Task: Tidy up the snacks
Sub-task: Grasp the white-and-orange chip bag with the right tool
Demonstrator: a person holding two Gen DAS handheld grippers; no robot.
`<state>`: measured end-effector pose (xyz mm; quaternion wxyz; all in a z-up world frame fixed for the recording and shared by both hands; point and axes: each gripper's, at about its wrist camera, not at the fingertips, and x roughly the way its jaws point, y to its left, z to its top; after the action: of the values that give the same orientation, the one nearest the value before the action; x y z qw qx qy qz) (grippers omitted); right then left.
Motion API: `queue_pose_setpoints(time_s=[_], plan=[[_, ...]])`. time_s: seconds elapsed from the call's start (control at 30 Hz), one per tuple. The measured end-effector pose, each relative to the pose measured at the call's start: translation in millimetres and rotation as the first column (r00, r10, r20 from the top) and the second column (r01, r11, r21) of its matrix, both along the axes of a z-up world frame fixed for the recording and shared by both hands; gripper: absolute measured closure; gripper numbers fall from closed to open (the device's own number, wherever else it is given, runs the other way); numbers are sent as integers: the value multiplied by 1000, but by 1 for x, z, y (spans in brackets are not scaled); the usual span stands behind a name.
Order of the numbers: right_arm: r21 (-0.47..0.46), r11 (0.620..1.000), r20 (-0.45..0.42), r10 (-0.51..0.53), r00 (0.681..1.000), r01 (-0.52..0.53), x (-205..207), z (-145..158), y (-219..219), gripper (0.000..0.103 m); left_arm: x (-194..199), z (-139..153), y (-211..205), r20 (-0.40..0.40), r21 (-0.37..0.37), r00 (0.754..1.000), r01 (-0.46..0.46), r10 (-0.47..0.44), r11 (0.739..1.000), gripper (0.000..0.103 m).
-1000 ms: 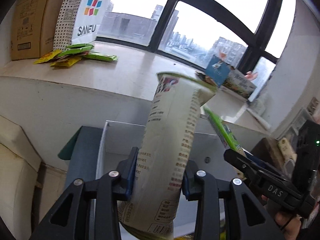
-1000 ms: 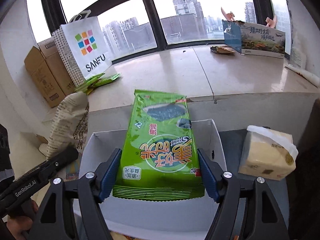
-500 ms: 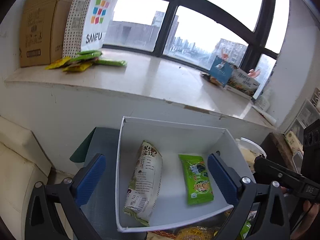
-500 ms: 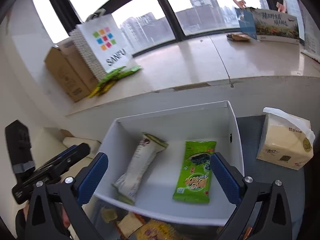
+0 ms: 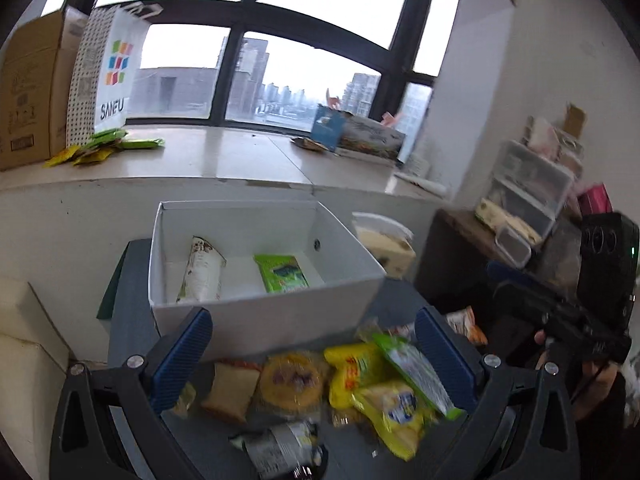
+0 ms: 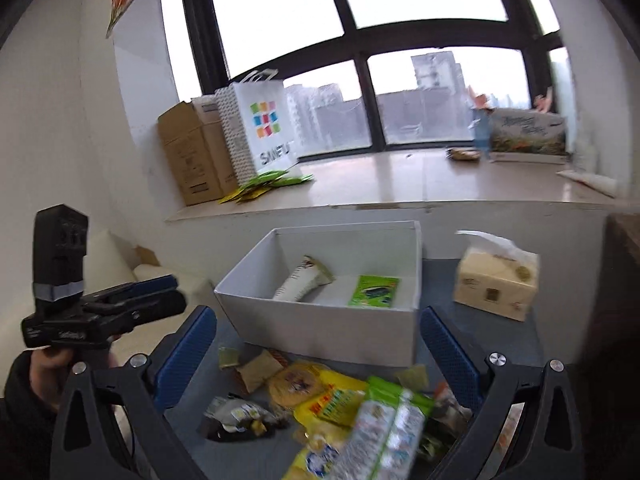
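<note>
A white open box [image 5: 264, 316] [image 6: 328, 332] stands on a grey table. Inside lie a tall cream snack bag [image 5: 202, 276] [image 6: 302, 282] on the left and a flat green snack packet [image 5: 282, 274] [image 6: 374, 291] on the right. In front of the box is a pile of loose snacks [image 5: 340, 384] [image 6: 320, 404], mostly yellow and green packets. My left gripper [image 5: 316, 344] is open over the pile with nothing between its blue pads. My right gripper [image 6: 318, 344] is open too and holds nothing.
A tissue box [image 6: 496, 288] [image 5: 384, 244] sits right of the white box. On the windowsill stand cardboard boxes [image 6: 192, 152], a white SANFU bag [image 6: 264, 132], green packets [image 5: 104, 146] and a printed carton [image 6: 528, 136]. Plastic drawers [image 5: 528, 196] stand at far right.
Both grippers opened and let go of the cream bag and the green packet, which now lie in the white box. Both then drew back from the box, bringing the loose snack pile into view.
</note>
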<state>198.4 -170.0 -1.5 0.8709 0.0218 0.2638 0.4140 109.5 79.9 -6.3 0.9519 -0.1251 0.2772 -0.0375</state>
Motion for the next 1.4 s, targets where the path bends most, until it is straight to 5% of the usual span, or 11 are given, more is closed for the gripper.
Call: queue_pose_setpoints(time_s=[0.17, 0.5, 0.77, 0.9, 1.13, 1.2, 1.23, 1.3, 1.4], plan=[[74, 996, -49, -43, 998, 46, -30, -14, -50, 0, -45, -7, -39, 14, 18, 997, 75, -76, 997, 0], [41, 967, -172, -242, 955, 252, -48, -59, -114, 0, -87, -23, -66, -8, 32, 998, 56, -55, 998, 0], [86, 914, -373, -341, 863, 397, 2, -108, -145, 0, -89, -27, -55, 1, -16, 999, 35, -35, 999, 0], [148, 886, -557, -293, 777, 440, 45, -147, -148, 0, -88, -29, -53, -6, -19, 1000, 28, -28, 999, 0], [233, 867, -618, -219, 755, 441, 88, -172, -117, 0, -80, -38, -55, -43, -36, 998, 39, -41, 999, 0], [278, 850, -615, -201, 763, 447, 95, -175, -111, 17, -77, -40, -58, -52, -31, 998, 45, -47, 998, 0], [230, 860, -620, -231, 750, 455, 99, -176, -105, 64, -75, -42, -60, -59, -27, 997, 49, -51, 998, 0], [201, 871, -627, -238, 742, 449, 102, -174, -100, 66, -71, -43, -65, -70, -18, 996, 55, -56, 998, 0], [193, 886, -549, -259, 795, 422, 88, -156, -100, 67, -63, -45, -76, -76, 0, 993, 95, -95, 995, 0]])
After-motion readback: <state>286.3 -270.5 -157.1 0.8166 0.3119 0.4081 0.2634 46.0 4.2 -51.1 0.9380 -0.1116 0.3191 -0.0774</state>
